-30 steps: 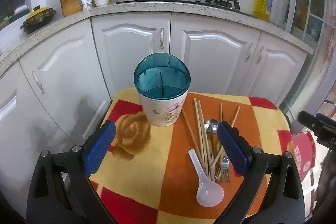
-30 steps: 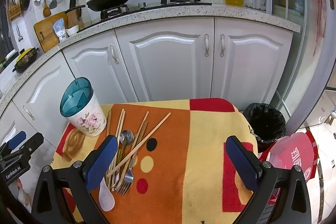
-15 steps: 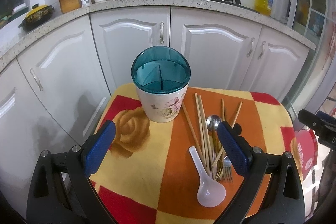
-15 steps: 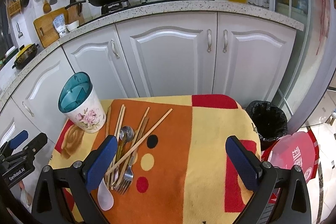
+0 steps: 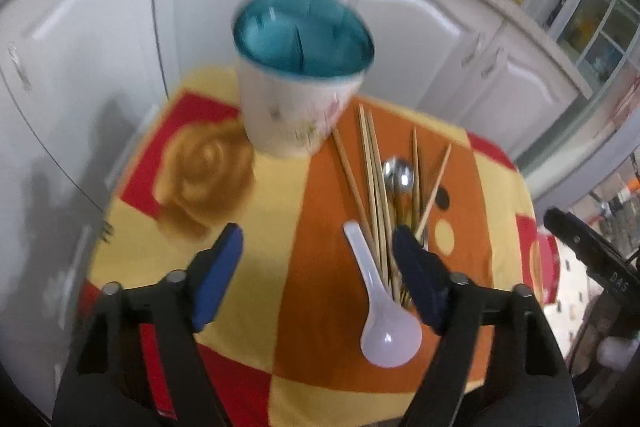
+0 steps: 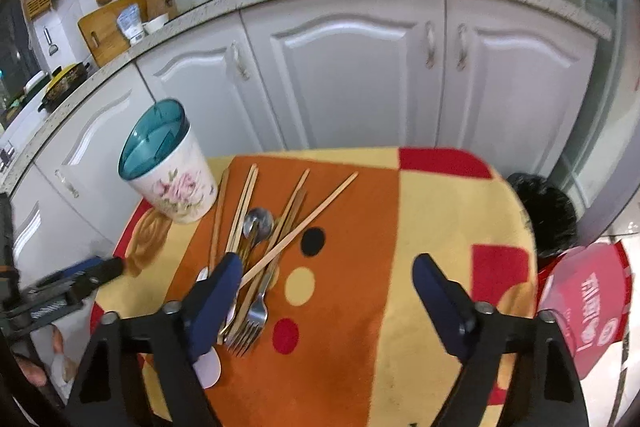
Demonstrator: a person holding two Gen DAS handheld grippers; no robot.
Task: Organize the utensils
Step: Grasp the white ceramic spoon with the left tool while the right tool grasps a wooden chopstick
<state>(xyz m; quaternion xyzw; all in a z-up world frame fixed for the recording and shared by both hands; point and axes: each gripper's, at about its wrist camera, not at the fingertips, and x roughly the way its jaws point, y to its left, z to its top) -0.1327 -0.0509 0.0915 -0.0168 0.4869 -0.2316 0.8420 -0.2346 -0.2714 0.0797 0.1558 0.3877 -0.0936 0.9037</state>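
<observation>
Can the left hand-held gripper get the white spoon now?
Probably yes. The left hand-held gripper is open and empty, and the white spoon lies uncovered beside the chopsticks.

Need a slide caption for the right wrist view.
Open right gripper above the tablecloth, beside loose chopsticks, forks and spoon; empty holder behind.

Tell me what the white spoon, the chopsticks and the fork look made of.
White spoon: glossy, smooth, opaque; ceramic or melamine, can't tell which.
Chopsticks: pale tan, matte; probably bamboo or wood.
Fork: grey, reflective; likely stainless steel.
</observation>
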